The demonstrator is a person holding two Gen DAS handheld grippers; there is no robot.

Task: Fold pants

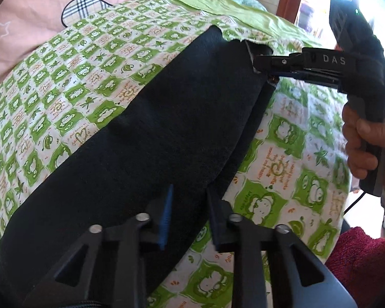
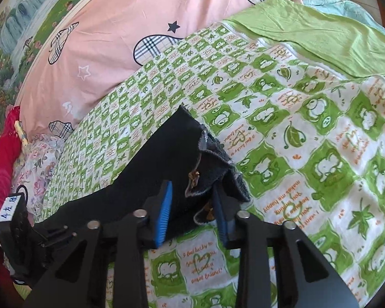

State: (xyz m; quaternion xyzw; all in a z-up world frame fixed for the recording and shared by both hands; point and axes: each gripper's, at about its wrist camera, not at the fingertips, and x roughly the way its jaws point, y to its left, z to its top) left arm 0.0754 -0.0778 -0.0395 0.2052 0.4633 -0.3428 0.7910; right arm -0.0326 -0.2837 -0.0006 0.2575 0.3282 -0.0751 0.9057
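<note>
Black pants (image 1: 141, 133) lie stretched across a bed with a green and white checked sheet (image 1: 282, 154). My left gripper (image 1: 190, 205) is open, its jaws apart over the pants' near edge. My right gripper (image 1: 265, 65), seen in the left wrist view, sits at the pants' far end with its jaws close around the fabric. In the right wrist view the right gripper (image 2: 192, 210) has its jaws apart around a bunched grey-lined edge of the pants (image 2: 213, 159). The left gripper body (image 2: 18, 236) shows at the lower left there.
A pink quilt (image 2: 102, 46) with plaid shapes lies at the back. A plain green sheet (image 2: 333, 33) covers the far right. A red towel (image 1: 359, 256) lies at the bed's right edge. A floral pillow (image 2: 36, 164) and red fabric (image 2: 0, 159) lie at the left.
</note>
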